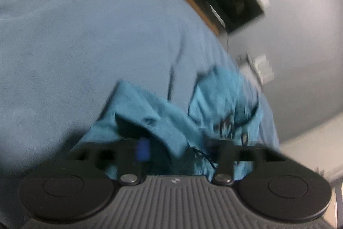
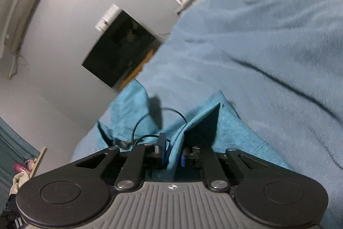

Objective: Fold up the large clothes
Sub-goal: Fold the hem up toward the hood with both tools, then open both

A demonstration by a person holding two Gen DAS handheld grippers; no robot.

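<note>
Teal garment (image 2: 231,128) pinched, right gripper (image 2: 172,156) fingertips hidden.

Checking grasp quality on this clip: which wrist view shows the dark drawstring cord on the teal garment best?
The right wrist view: the drawstring cord loops in a sharp arc over the teal garment, just ahead of the right gripper, which pinches a fold. In the left wrist view, only a short blurred bit of cord shows near the left gripper.
</note>
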